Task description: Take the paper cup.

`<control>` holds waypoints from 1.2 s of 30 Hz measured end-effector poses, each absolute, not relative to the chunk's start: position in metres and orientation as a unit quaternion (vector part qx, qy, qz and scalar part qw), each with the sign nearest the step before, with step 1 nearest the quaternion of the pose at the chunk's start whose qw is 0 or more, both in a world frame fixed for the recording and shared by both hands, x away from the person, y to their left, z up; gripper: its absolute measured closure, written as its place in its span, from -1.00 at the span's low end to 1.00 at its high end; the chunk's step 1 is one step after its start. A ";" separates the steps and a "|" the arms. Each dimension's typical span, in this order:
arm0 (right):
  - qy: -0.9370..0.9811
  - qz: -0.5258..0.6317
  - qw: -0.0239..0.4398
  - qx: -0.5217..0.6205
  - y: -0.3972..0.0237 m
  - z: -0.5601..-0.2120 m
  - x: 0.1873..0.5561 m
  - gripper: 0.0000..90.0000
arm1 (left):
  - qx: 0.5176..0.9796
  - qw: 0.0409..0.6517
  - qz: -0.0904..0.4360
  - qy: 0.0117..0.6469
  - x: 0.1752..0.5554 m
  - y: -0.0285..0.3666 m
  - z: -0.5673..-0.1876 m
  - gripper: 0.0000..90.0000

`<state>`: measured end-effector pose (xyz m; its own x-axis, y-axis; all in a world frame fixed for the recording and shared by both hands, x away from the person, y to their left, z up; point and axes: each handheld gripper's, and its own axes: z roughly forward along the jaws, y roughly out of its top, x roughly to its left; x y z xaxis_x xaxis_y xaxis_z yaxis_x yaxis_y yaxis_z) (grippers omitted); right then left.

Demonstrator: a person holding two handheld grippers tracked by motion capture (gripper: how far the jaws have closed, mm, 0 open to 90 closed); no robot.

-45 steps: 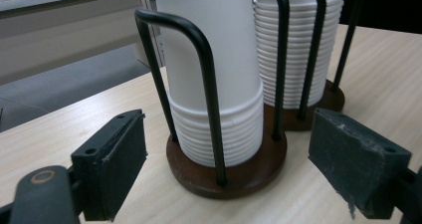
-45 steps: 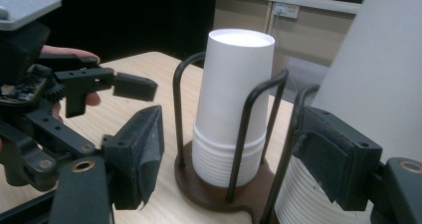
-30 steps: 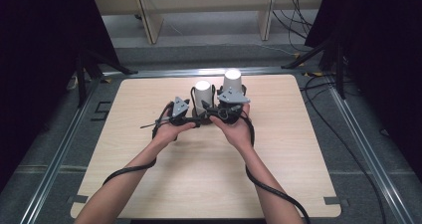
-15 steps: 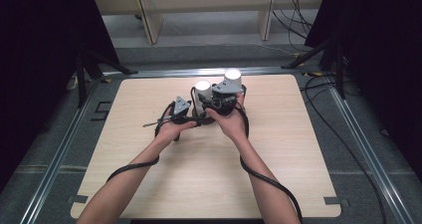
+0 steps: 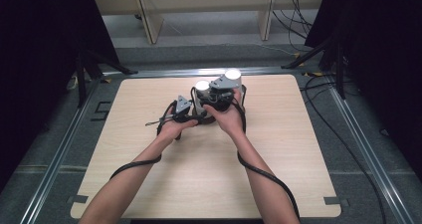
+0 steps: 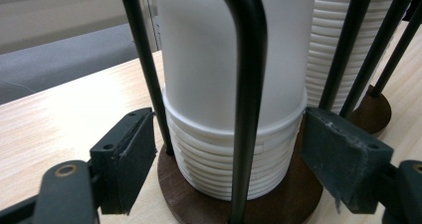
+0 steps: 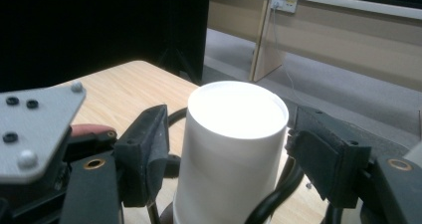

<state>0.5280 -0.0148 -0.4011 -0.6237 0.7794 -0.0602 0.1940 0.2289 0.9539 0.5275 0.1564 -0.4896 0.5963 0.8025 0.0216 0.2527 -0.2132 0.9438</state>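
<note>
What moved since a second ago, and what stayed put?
The right hand-held gripper slid a little to the left, onto the nearer white cup stack, with its jaws either side of the top cup. The left hand-held gripper barely moved, but its jaws have just been closing around the bottom of that stack; the pads look not quite touching. Both cup stacks, their wire holders and the table stayed put.

Two stacks of white paper cups [image 5: 202,92] stand upright, upside down, near the far edge of the table [image 5: 149,184]. Each stack sits on a round dark wooden base [image 6: 293,196] with thin black wire bars [image 6: 246,99] rising around it.
</note>
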 end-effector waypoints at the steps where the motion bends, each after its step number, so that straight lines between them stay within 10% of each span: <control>1: 0.732 0.524 0.282 0.331 -0.014 -0.401 0.529 -0.28 | 0.736 0.508 0.268 0.358 0.528 0.157 -0.489 -0.53; 36: 0.731 0.517 0.295 0.334 -0.003 -0.408 0.542 -0.30 | 0.741 0.502 0.259 0.363 0.535 0.149 -0.493 -0.52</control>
<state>0.5418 -0.0030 -0.4083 -0.6036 0.7926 -0.0865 0.1830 0.2434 0.9525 0.5353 0.1494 -0.4927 0.6024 0.7980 0.0192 0.2779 -0.2321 0.9321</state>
